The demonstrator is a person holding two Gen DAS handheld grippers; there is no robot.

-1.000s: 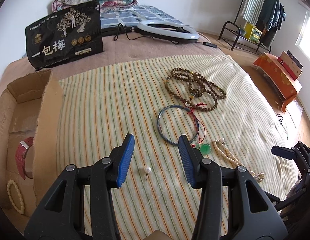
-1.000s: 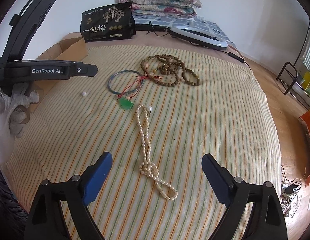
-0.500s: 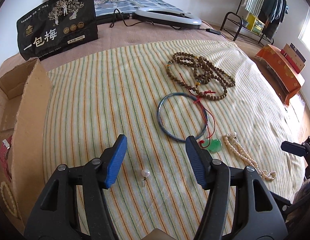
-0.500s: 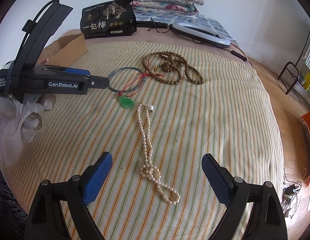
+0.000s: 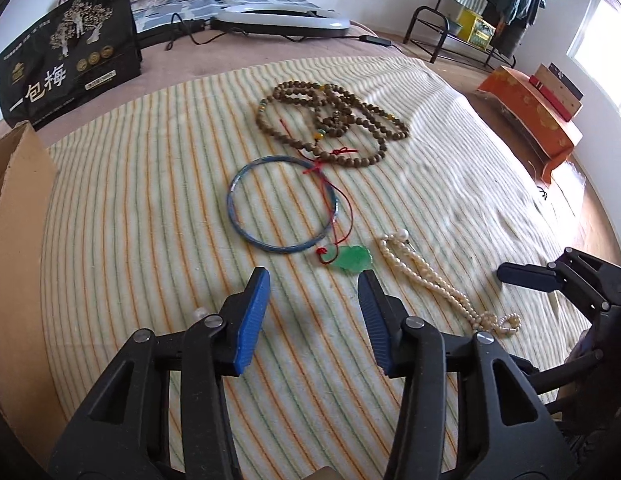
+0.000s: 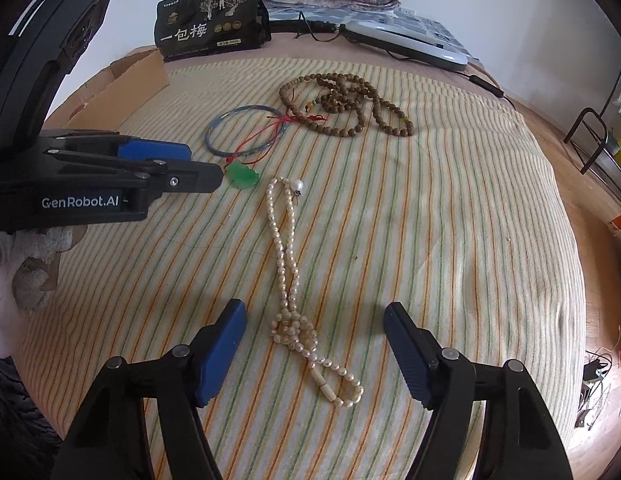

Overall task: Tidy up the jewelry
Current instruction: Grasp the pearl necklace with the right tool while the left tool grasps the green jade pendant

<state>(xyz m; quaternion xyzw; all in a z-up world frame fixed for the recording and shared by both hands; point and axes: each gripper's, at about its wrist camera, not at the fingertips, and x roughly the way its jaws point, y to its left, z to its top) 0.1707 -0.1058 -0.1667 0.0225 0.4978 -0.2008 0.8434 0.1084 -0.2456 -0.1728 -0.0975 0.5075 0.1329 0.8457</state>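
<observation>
Left wrist view shows the left gripper point(image 5: 312, 284) with jaws spread and empty just short of the green pendant point(image 5: 349, 259), whose red cord point(image 5: 337, 204) crosses the blue bangle point(image 5: 283, 204) on the striped bed cover point(image 5: 150, 200). Light, hard and probably slick, the pendant likely wants pinching across its flat faces; the limp cord will trail. Right gripper point(image 6: 314, 326), jaws wide and empty, straddles the limp pearl necklace point(image 6: 288, 264), best taken at its bunched knot.

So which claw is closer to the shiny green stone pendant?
The left claw. Its open tips sit just short of the green stone pendant on the red cord. The right claw hangs open farther away, over the knotted end of the cream pearl necklace.
</observation>
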